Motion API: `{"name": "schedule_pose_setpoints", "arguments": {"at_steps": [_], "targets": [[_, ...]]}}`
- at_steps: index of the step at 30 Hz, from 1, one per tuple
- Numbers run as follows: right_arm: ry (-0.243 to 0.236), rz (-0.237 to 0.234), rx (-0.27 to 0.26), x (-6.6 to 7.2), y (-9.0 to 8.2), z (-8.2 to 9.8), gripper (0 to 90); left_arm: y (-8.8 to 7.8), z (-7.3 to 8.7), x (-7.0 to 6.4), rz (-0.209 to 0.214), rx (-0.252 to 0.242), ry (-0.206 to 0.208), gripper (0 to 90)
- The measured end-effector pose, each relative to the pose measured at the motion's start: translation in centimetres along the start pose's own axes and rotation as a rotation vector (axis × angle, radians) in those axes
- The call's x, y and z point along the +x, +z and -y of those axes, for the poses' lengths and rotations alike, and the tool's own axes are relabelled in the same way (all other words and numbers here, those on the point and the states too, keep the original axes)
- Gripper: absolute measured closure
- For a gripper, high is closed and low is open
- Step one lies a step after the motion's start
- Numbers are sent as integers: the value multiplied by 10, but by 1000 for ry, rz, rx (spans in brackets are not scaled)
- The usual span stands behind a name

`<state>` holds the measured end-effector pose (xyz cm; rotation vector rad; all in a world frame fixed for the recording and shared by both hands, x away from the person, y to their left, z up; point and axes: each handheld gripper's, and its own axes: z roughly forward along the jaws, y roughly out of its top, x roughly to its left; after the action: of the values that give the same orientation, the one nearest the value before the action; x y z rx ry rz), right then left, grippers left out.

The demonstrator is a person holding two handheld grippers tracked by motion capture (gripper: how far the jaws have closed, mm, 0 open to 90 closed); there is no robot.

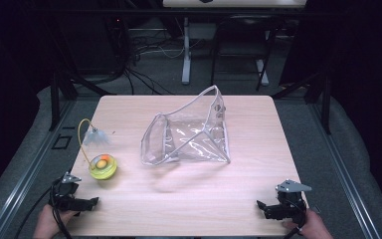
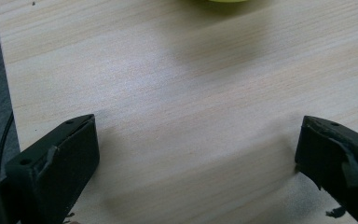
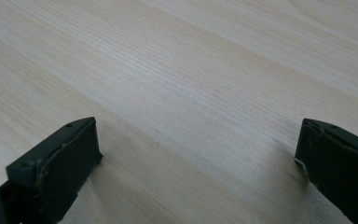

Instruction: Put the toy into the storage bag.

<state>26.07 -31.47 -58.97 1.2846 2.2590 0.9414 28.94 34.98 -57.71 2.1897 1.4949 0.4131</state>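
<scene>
Clear pouch [image 1: 191,134] lies empty mid-table; left gripper [image 1: 87,203] and right gripper [image 1: 266,208] both spread.

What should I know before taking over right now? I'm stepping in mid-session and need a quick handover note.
Left gripper: open, holding nothing, low over the table's near left corner.
Right gripper: open, holding nothing, at the near right corner.
Yellow-green toy with a wire stalk and feather stands on the left side of the table, just beyond the left gripper.
Clear plastic pouch sits mid-table, mouth open toward the left, nothing visible inside.
Done: nothing yet, by the look of it; both things lie untouched.
Left: probably pick up the toy and put it in the pouch.
</scene>
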Motion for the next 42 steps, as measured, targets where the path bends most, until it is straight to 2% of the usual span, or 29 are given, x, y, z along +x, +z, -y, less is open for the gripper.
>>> {"name": "schedule_pose_setpoints", "arguments": {"at_steps": [2, 4, 7, 9, 16, 18, 21, 26, 27, 31, 40, 42], "targets": [[0, 0, 0, 0, 0, 0, 0, 0, 0, 0, 1, -3, -3, 0], [0, 0, 0, 0, 0, 0, 0, -1, 0, 1, 18, 7, 13, 0], [0, 0, 0, 0, 0, 0, 0, 0, 0, 1, 10, -1, 13, 0], [0, 0, 0, 0, 0, 0, 0, -1, -2, 3, 21, 28, 26, 0], [0, 0, 0, 0, 0, 0, 0, -4, -4, 5, 32, 54, 29, 0], [0, 0, 0, 0, 0, 0, 0, -9, -7, 5, 48, 35, 12, 0], [0, 0, 0, 0, 0, 0, 0, -18, -12, 4, 59, 7, 12, 0], [0, 0, 1, 0, 0, 0, 0, -32, -17, 4, 54, -46, 9, 0], [1, 0, 0, 0, 0, 0, 0, -37, -19, 4, 42, -75, 9, 0], [0, 0, 0, 0, 0, 0, 0, -45, -26, 5, 59, -111, 1, 0], [0, 0, 0, 0, 0, 0, 0, -52, -39, 6, 58, -197, -25, 0], [0, 0, 0, 0, 0, 0, 0, -54, -43, 6, 97, -225, -28, 0]]}}
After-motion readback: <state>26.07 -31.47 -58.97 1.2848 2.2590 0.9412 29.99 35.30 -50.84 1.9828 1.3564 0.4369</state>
